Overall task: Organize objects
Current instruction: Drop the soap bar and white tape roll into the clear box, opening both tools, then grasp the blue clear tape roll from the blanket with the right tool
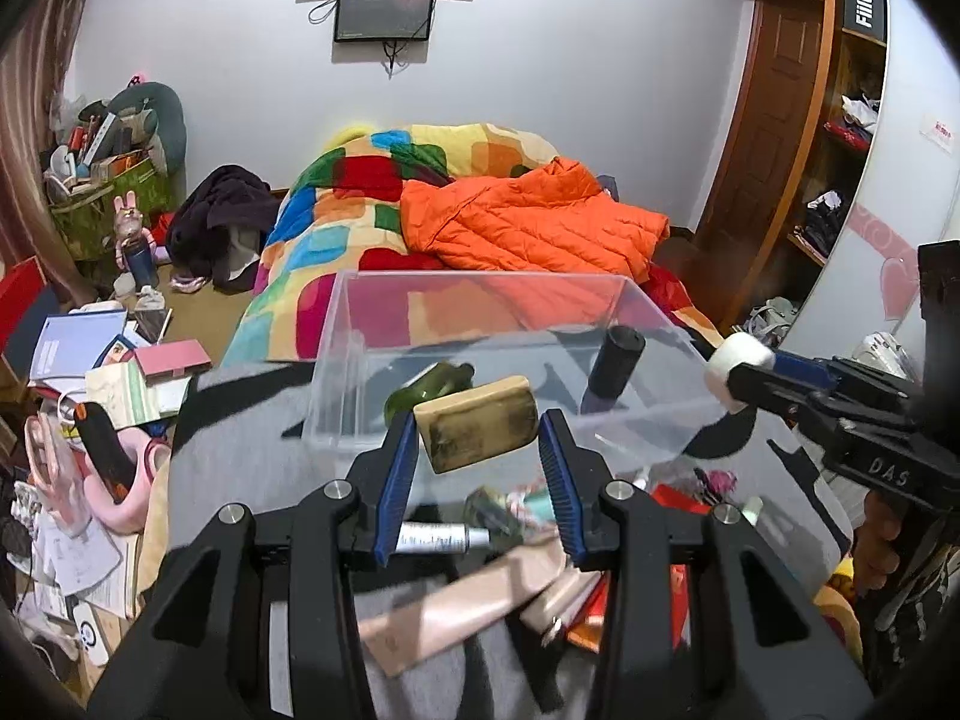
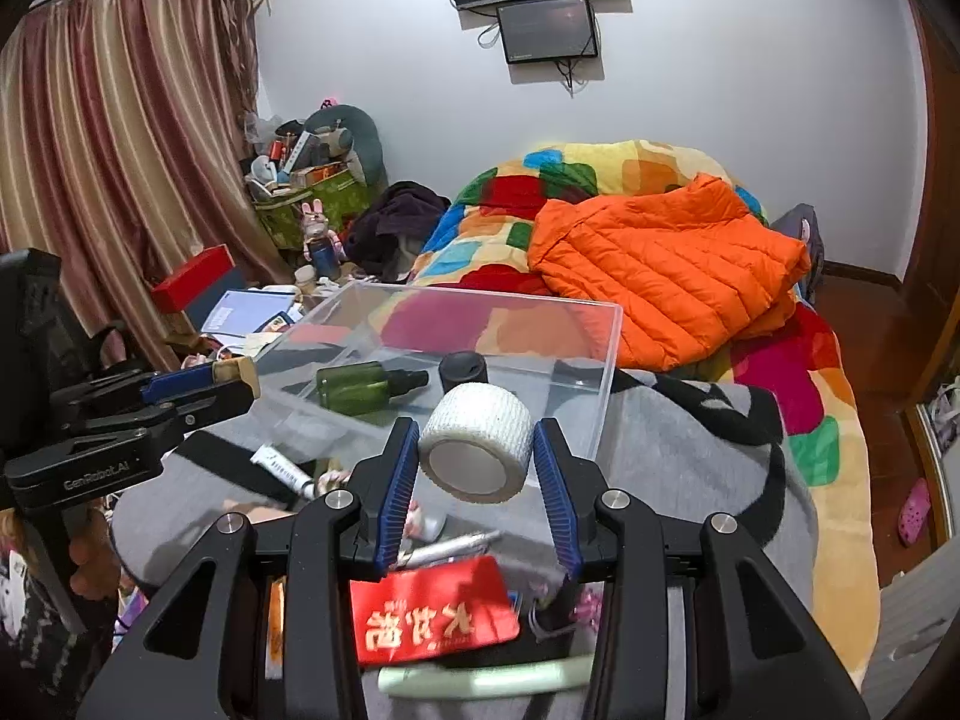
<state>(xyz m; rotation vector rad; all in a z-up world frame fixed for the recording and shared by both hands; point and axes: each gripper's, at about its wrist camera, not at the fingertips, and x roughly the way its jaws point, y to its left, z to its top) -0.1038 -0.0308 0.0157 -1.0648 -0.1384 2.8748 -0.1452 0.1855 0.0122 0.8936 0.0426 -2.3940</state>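
Left wrist view: left claw (image 1: 477,457) clamps one tan rectangular block (image 1: 477,423) | right claw (image 2: 474,461) clamps one white textured tape roll (image 2: 477,450) | one clear plastic bin (image 2: 606,360) on bed holds one green bottle (image 2: 360,385), one black cylinder (image 2: 462,371)

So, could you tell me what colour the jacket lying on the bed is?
Bright orange jacket; clearest in the right wrist view.

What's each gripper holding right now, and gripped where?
Left gripper: tan block, pinched across its two short ends. Right gripper: white tape roll, pinched across its curved outer sides.
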